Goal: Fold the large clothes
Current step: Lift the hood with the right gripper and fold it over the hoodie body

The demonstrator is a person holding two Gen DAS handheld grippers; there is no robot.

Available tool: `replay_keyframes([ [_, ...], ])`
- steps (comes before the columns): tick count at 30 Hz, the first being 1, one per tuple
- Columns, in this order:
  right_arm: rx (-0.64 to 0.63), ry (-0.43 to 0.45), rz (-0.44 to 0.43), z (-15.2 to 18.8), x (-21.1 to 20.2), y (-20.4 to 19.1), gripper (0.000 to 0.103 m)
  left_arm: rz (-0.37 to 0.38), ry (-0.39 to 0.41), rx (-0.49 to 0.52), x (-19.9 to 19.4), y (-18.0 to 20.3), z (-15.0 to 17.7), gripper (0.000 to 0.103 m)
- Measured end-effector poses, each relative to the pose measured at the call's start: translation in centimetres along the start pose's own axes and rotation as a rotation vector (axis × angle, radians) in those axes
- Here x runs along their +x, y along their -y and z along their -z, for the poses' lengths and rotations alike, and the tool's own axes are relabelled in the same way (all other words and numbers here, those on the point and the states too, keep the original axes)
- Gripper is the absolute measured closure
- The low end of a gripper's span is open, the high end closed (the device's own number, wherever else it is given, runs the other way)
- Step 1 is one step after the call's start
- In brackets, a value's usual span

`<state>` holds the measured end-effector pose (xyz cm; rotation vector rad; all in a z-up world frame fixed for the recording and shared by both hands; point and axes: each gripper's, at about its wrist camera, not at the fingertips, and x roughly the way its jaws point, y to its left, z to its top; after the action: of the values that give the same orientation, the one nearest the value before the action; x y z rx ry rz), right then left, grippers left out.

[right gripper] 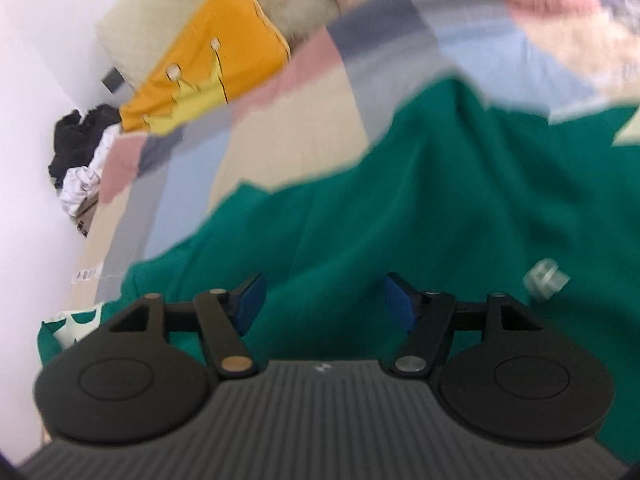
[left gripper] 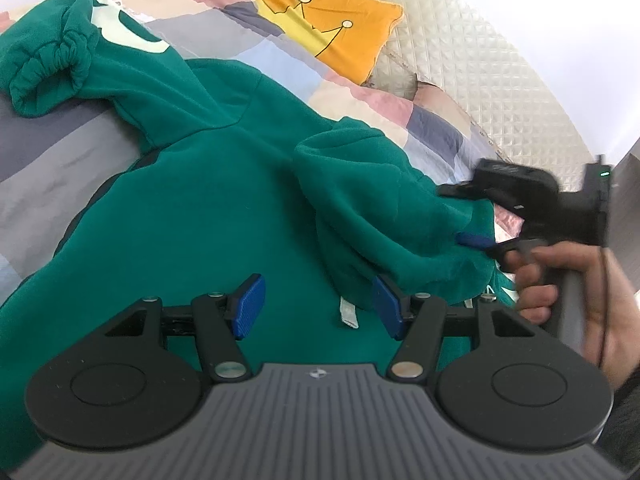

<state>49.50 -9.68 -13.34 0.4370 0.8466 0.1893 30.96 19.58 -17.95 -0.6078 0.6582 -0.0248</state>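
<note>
Left wrist view: we see a green hoodie (left gripper: 208,200) spread on a bed covered by a patchwork quilt (left gripper: 280,60). Our left tongs (left gripper: 318,306) hover just above the hoodie's body with their blue pads apart and nothing between them. Beside their right pad, one hoodie sleeve (left gripper: 384,216) is folded in over the body. At the sleeve's cuff sit the right tongs (left gripper: 468,216), held by a hand (left gripper: 560,280); one blue pad lies under the cuff and a black finger above it, spread rather than pinching. Beyond the hoodie, an orange pillow (left gripper: 316,20) with a crown drawing leans against a quilted cream headboard (left gripper: 480,60).

Right wrist view, blurred: our right tongs (right gripper: 324,304) stand open over the green hoodie (right gripper: 400,220), with fabric below the pads but not squeezed. Beyond the hoodie we see the quilt (right gripper: 280,100), the orange pillow (right gripper: 208,68), and a dark and white heap of clothes (right gripper: 84,152) past the bed's edge.
</note>
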Motion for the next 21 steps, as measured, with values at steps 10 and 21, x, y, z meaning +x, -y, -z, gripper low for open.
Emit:
replay_keyframes([
  [10,-0.010,0.026,-0.011,0.4,-1.0,1.4,0.097,0.028,-0.011,0.007,0.2,0.1,0.2,0.038],
  [21,-0.095,0.231,0.027,-5.2,-10.4,1.9,0.097,0.030,0.000,0.015,-0.2,0.4,0.2,0.038],
])
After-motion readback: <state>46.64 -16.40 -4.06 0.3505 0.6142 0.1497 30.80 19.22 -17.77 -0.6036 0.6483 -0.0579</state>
